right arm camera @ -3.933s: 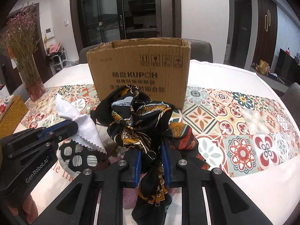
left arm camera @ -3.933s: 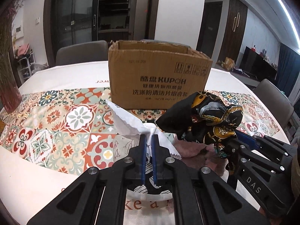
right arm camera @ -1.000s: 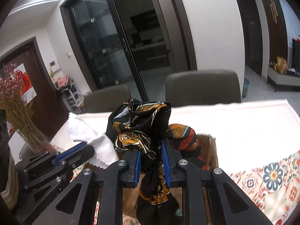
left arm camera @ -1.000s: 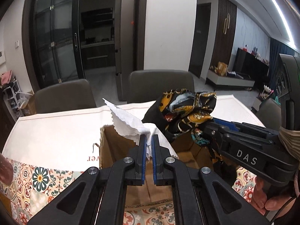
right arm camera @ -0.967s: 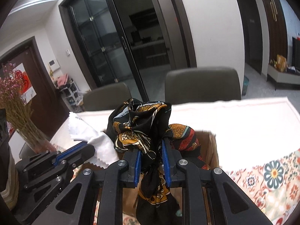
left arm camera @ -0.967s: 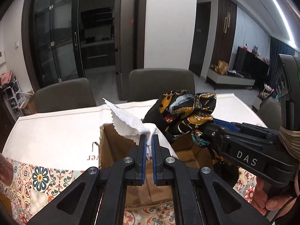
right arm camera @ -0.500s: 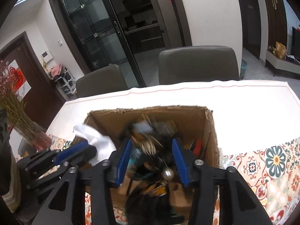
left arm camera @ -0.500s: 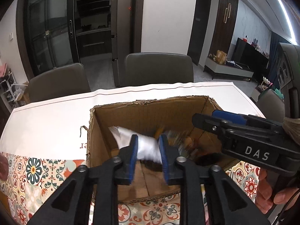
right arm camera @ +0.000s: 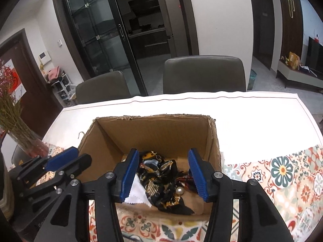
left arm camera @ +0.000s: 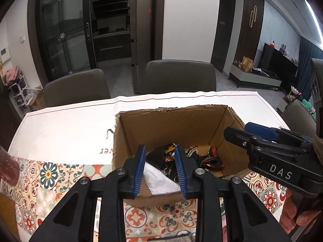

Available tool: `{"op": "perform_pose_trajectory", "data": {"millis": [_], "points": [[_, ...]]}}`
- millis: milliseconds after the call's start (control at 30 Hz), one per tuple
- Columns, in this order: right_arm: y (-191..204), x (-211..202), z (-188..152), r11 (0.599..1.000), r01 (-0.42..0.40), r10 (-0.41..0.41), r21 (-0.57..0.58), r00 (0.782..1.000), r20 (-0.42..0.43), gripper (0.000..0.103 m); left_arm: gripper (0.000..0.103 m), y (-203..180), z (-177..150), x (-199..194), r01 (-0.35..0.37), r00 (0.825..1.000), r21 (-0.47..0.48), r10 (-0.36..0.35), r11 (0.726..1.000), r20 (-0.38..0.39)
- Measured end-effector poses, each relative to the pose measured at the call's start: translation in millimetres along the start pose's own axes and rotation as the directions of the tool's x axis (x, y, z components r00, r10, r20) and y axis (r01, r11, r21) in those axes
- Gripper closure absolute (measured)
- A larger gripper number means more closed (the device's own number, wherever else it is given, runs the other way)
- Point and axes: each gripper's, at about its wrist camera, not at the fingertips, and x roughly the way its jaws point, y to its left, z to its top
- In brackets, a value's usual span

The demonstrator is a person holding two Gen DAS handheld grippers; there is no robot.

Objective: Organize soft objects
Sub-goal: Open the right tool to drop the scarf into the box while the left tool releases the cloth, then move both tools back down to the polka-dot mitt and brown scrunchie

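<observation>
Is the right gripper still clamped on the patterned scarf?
No: the right gripper is open with its jaws wide apart, and the patterned scarf lies loose inside the cardboard box beside the white cloth.

Scarf (right arm camera: pixel 161 179) and cloth (right arm camera: pixel 137 193) inside box (right arm camera: pixel 153 129), cloth left, box on table (right arm camera: pixel 252 117)

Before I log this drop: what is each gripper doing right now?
Left gripper: open, holding nothing, above the cardboard box.
Right gripper: open, holding nothing; patterned scarf and white cloth lie inside.
</observation>
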Motion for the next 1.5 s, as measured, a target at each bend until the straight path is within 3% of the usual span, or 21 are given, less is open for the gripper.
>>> {"op": "perform_pose_trajectory", "data": {"millis": [200,367,467,700,967,1500], "points": [[7,-23,-10,0.999,0.037,-0.037,-0.007,0.999,0.012,0.050,0.066,-1,-10,-30,-0.044,0.999,0.002,0.044,0.999,0.027],[13,-47,-19,0.998,0.055,-0.055,-0.015,0.998,0.033,0.050,0.051,-4,-20,-56,-0.053,0.997,0.010,0.053,0.999,0.054],[18,-61,-26,0.998,0.056,-0.055,-0.018,0.998,0.044,0.040,0.046,-6,-29,-69,-0.074,0.995,0.030,0.072,0.997,0.073],[24,-84,-50,0.998,0.052,-0.051,-0.028,0.997,0.052,0.038,0.031,-10,-51,-92,-0.075,0.994,0.043,0.071,0.996,0.082],[25,-91,-86,0.999,0.039,-0.039,-0.016,0.999,0.014,0.038,0.025,-16,-80,-102,-0.061,0.997,0.052,0.059,0.997,0.057],[15,-85,-147,0.999,0.053,-0.052,0.010,0.995,-0.086,0.038,0.025,-18,-140,-79,-0.005,0.993,0.046,0.010,0.999,-0.116]]}}
